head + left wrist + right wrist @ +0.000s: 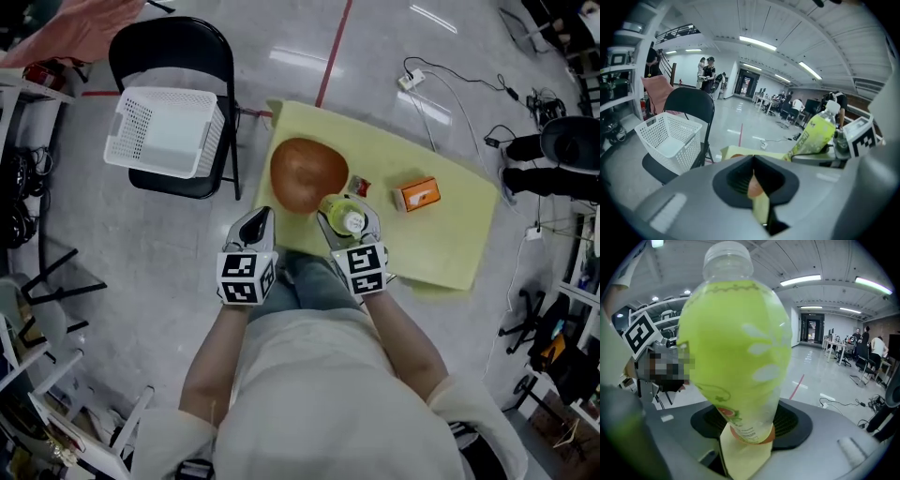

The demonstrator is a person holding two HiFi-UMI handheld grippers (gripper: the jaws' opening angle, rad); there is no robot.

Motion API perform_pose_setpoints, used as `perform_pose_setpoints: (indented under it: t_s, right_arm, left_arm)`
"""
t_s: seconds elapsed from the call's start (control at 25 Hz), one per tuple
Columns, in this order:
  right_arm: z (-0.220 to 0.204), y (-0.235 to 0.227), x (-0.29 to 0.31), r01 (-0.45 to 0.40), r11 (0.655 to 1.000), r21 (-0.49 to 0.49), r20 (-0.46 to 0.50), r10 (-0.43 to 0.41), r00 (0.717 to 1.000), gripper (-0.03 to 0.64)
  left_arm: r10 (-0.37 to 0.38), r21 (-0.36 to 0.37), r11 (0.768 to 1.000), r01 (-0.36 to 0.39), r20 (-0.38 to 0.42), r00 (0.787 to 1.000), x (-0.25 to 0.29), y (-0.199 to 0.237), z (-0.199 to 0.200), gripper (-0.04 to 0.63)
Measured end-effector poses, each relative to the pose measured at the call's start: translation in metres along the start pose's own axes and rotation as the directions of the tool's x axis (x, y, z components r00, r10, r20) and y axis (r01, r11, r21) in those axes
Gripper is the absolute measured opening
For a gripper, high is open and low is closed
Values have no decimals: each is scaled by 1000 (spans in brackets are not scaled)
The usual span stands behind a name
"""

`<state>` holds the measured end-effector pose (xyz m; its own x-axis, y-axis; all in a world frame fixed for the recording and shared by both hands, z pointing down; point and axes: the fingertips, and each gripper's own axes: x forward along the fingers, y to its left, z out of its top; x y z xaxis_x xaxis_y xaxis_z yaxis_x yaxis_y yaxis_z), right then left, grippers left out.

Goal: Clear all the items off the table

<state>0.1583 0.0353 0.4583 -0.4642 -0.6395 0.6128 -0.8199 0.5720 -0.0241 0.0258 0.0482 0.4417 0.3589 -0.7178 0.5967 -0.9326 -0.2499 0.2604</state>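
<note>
The right gripper is clamped on a yellow-green bottle, a jaw on either side of its body. From the head view the bottle sits over the near edge of the yellow table, just beside a brown bowl. Its white cap faces up at the camera, so its long axis runs near enough straight up and down. I can't tell whether its base touches the table. An orange box lies further right on the table, well apart from the bottle. The left gripper hangs beside the table's near-left edge with its jaws pressed together on nothing. A white basket sits on a black chair off to the left. In the left gripper view the left gripper shows its pads shut in front of the lens. To the right the bottle leans, cap up and to the right. The basket is on the chair at the left. In the right gripper view the right gripper grips the bottle low down, and the bottle rises out of the jaws with its cap at the top.
</note>
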Motion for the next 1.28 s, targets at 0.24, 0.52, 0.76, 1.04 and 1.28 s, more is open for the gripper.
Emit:
perform_pose_setpoints:
  t_s: [0.24, 0.52, 0.76, 1.04, 1.28]
  right_arm:
    - [25, 2, -6, -57, 998, -34, 3, 57, 998, 264]
    - [55, 8, -5, -124, 986, -109, 26, 128, 991, 264]
    - [72, 13, 1, -194, 965, -174, 33, 203, 979, 264]
    - [83, 18, 10, -241, 946, -218, 28, 253, 967, 264]
    - [94, 28, 23, -261, 938, -230, 21, 273, 962, 264]
  left_arm:
    - [36, -37, 999, -35, 35, 999, -13, 0, 19, 11]
    - [112, -80, 991, -105, 91, 990, -26, 13, 43, 11]
    - [183, -139, 977, -164, 138, 973, -28, 21, 56, 11]
    - [257, -173, 958, -229, 158, 954, -40, 37, 61, 11]
    - [305, -207, 941, -268, 176, 936, -51, 63, 67, 11]
